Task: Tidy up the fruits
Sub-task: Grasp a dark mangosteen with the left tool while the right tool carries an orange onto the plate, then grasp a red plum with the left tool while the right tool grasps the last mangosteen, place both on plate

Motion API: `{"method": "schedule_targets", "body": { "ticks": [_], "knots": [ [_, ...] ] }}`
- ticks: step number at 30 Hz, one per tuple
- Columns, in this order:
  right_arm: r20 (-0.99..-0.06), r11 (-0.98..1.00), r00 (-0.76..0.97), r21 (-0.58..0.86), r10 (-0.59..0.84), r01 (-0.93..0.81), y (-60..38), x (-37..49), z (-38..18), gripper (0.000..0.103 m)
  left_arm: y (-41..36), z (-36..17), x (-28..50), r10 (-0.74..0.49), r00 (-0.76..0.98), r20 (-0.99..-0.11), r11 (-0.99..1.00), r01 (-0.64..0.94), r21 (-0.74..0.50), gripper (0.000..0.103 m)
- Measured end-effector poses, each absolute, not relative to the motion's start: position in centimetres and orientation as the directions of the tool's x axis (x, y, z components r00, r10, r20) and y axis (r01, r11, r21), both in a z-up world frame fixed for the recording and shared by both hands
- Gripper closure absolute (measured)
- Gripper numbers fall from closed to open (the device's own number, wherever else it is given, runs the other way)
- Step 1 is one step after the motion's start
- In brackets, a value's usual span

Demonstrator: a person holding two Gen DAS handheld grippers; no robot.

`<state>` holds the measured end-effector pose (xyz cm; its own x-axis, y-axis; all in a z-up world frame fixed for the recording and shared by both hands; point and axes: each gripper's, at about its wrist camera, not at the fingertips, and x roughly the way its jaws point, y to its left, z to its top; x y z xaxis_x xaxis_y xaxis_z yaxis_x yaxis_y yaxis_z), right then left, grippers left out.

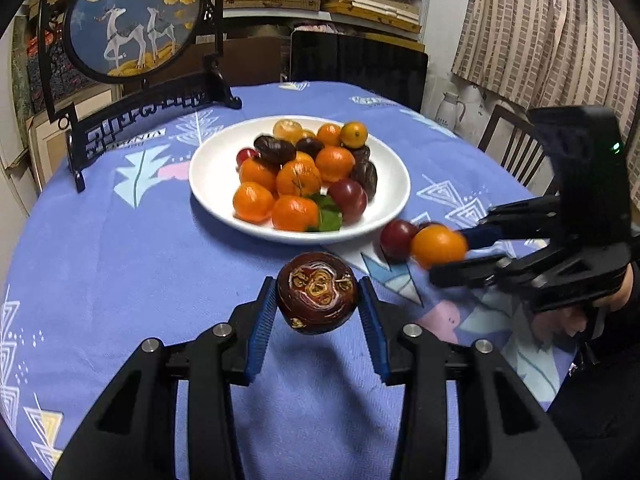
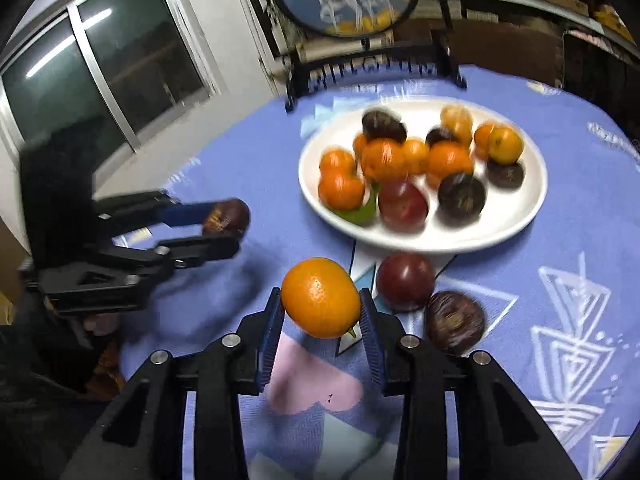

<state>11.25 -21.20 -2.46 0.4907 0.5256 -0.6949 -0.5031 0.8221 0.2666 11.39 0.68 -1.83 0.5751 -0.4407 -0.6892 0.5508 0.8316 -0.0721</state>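
Note:
A white plate (image 1: 208,184) on the blue tablecloth holds several tangerines, dark mangosteens and red plums; it also shows in the right wrist view (image 2: 516,216). My left gripper (image 1: 318,300) is shut on a dark mangosteen (image 1: 316,298) and holds it above the cloth in front of the plate. My right gripper (image 2: 322,300) is shut on a tangerine (image 2: 320,296), near the plate's front right edge; the tangerine also shows in the left wrist view (image 1: 438,245). A red plum (image 2: 404,280) and a mangosteen (image 2: 454,320) lie on the cloth beside the plate.
A black-framed round deer screen (image 1: 132,20) stands at the table's back left. A dark chair back (image 1: 360,64) is behind the table, another chair (image 1: 516,148) at right. A window (image 2: 100,64) is on the left wall.

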Motion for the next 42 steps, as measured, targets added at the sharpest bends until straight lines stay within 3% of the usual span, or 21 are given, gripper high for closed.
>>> {"method": "schedule_targets", "body": {
  "ticks": [9,17,18,20,22,27,34,38,42],
  "knots": [
    [-0.654,0.870,0.578,0.318,0.489,-0.376,-24.7,19.1,1.9,0.065,-1.7,1.8,19.0,-0.439,0.612,-0.658,0.843,0.534,-0.066,0.063],
    [-0.680,0.896,0.583,0.313,0.444,-0.316,-22.3,28.7,0.1,0.063,-1.7,-1.7,26.4,-0.363,0.570,-0.737,0.899,0.422,-0.116,0.061],
    [-0.674,0.896,0.590,0.320,0.444,-0.308,-22.3,29.2,0.0,0.063,-1.6,-1.7,26.5,-0.363,0.573,-0.735,0.901,0.416,-0.121,0.059],
    [-0.661,0.894,0.601,0.326,0.449,-0.308,-22.3,28.9,0.2,0.059,-1.1,-1.4,26.1,-0.357,0.597,-0.719,0.908,0.404,-0.116,0.034],
    [-0.648,0.897,0.621,0.309,0.441,-0.316,-22.6,27.8,0.5,0.056,-0.7,-0.6,25.1,-0.337,0.641,-0.690,0.919,0.382,-0.094,0.024],
    [-0.636,0.898,0.635,0.308,0.439,-0.313,-24.7,23.5,1.0,0.055,-1.6,0.7,20.0,-0.376,0.644,-0.666,0.882,0.469,-0.045,0.024],
    [-0.639,0.905,0.641,0.315,0.425,-0.286,-29.2,15.8,-0.4,0.049,-6.8,-2.7,11.5,-0.411,0.550,-0.727,0.778,0.628,0.035,0.024],
    [-0.657,0.912,0.634,0.325,0.408,-0.251,-31.0,13.9,-1.8,0.049,-9.6,-4.2,12.0,-0.371,0.541,-0.755,0.799,0.600,0.037,0.047],
    [-0.658,0.908,0.629,0.339,0.415,-0.244,-32.1,12.4,-2.6,0.049,-11.3,-5.4,14.4,-0.349,0.516,-0.782,0.837,0.547,-0.012,0.053]
  ]
}}
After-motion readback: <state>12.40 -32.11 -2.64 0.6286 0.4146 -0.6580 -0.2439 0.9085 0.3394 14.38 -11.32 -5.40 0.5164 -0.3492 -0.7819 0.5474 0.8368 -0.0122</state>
